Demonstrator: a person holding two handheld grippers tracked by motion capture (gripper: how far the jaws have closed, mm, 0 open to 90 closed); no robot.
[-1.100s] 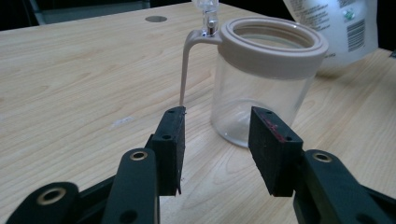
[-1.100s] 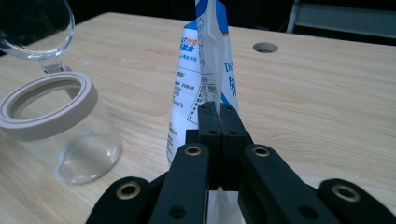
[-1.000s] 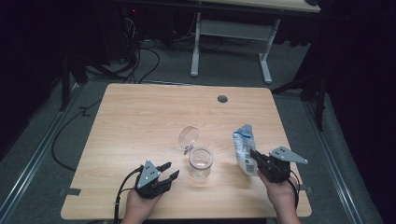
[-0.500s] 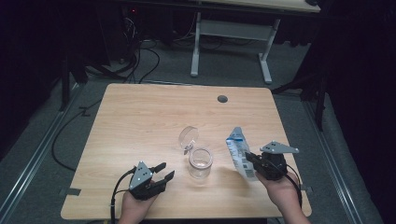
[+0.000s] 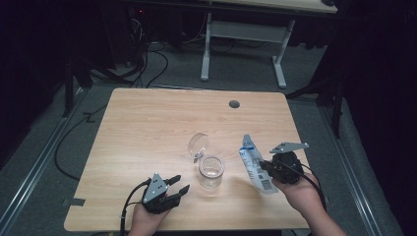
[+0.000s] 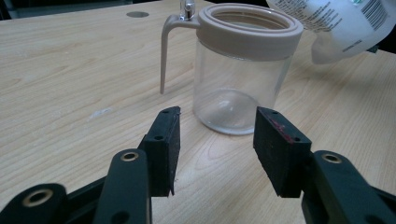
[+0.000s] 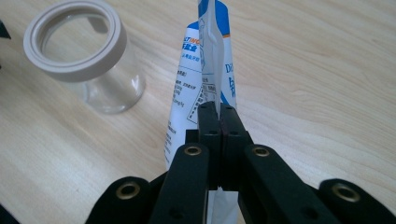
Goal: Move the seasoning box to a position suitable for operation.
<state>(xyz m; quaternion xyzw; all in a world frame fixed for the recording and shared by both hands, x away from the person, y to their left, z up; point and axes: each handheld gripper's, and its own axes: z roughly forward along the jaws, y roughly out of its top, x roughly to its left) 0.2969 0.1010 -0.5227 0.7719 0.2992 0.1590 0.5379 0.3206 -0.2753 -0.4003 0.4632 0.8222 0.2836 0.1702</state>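
my right gripper [image 5: 268, 168] is clamped on the edge of the white and blue pouch [image 5: 253, 162], holding it up off the table [image 5: 147, 128] at about three o'clock from the open jar [image 5: 211, 171]. my left gripper [image 5: 178, 186] sits at the jar's eight o'clock, its jaws apart and empty, having just been opening. i judge this the carry before pouring: next i steady the jar and tip the pouch's mouth over its rim.
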